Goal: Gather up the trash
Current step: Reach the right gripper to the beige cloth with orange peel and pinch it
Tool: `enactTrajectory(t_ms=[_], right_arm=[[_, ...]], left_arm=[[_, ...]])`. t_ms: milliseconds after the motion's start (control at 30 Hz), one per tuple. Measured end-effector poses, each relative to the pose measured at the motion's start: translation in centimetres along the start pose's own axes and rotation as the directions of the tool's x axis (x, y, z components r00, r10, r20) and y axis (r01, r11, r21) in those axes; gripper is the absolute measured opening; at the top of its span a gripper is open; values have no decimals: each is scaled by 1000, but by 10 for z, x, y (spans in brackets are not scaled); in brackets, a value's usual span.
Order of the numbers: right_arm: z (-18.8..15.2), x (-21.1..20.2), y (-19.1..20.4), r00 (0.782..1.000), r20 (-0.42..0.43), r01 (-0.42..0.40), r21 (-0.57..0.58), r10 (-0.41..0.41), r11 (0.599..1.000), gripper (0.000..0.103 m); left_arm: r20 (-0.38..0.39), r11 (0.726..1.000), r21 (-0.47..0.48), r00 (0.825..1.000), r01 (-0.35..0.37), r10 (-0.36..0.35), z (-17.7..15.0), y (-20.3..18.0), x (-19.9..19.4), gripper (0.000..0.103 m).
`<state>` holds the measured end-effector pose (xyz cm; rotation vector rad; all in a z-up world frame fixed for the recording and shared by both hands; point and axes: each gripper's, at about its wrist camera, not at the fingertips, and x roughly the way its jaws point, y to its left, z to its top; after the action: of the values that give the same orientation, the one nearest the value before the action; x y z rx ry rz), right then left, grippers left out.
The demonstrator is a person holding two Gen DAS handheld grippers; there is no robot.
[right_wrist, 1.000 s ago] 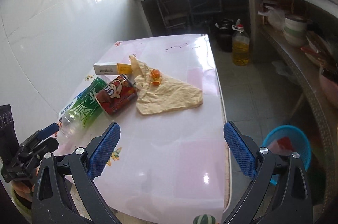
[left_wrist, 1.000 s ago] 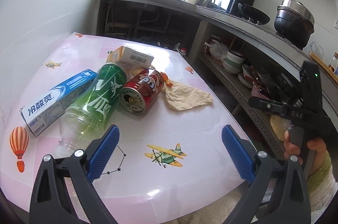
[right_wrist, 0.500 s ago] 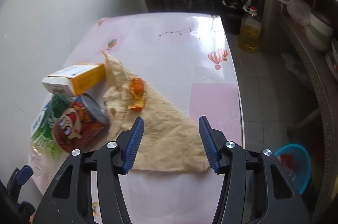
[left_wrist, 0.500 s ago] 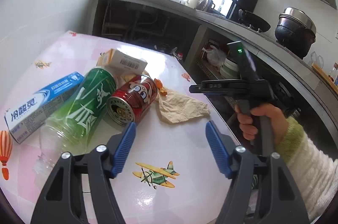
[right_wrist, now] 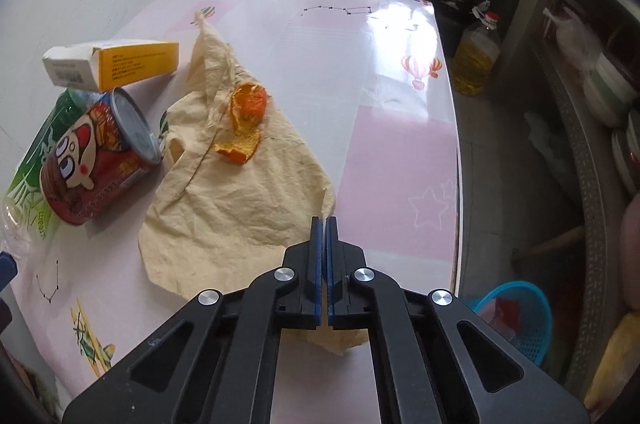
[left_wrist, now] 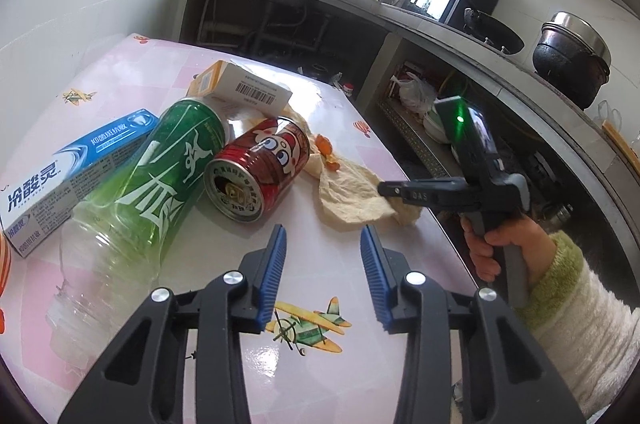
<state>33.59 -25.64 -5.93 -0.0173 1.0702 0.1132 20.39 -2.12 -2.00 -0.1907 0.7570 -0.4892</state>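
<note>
Beige cloth (right_wrist: 240,208) beside the red can (right_wrist: 92,164) is pinched by the right gripper (right_wrist: 323,224); the left gripper (left_wrist: 323,244) hangs part-open, empty.

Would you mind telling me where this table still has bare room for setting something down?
The table is bare beyond the yellow cloth, toward its far and right edges. The near strip by the airplane print is free too. The left is crowded: toothpaste box, green bottle, red can, small carton.
</note>
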Motion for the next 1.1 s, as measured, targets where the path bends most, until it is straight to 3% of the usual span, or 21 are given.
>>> enactTrajectory(t_ms=[200,433,533,600,633,700,767,833,933,1033,1100], right_arm=[[-60,-35,1,998,-47,-46,121,52,992,0],[-128,-69,14,975,-52,-193,298,218,935,0],[-144,-81,24,964,-48,-237,290,262,927,5],[-141,-91,26,973,-32,-216,224,229,950,11],[-139,-98,27,979,-11,-198,195,204,961,25],[-130,-112,27,987,58,-155,136,149,978,39],[-116,-118,25,982,112,-159,74,151,984,43],[-105,-114,24,973,145,-181,-1,180,983,57],[-92,-99,30,967,143,-196,-105,209,975,60],[-78,-78,28,976,113,-176,-110,189,978,60],[-73,-67,23,977,99,-181,-76,188,981,51]], left_arm=[[-1,1000,17,1000,16,-16,-8,-8,-11,36],[-64,997,32,995,77,-75,-28,-23,-13,31],[-104,993,60,990,97,-91,-38,-33,-6,30],[-152,992,86,985,97,-83,-46,-41,5,30],[-173,991,98,982,90,-72,-49,-43,11,30],[-211,990,121,976,73,-46,-55,-47,23,29],[-229,990,132,973,57,-26,-60,-47,30,28],[-241,991,129,970,41,-9,-62,-46,34,28],[-252,992,117,968,39,-9,-61,-44,37,27],[-254,992,117,967,36,-5,-62,-41,36,27],[-256,994,104,966,40,-12,-62,-39,36,27]])
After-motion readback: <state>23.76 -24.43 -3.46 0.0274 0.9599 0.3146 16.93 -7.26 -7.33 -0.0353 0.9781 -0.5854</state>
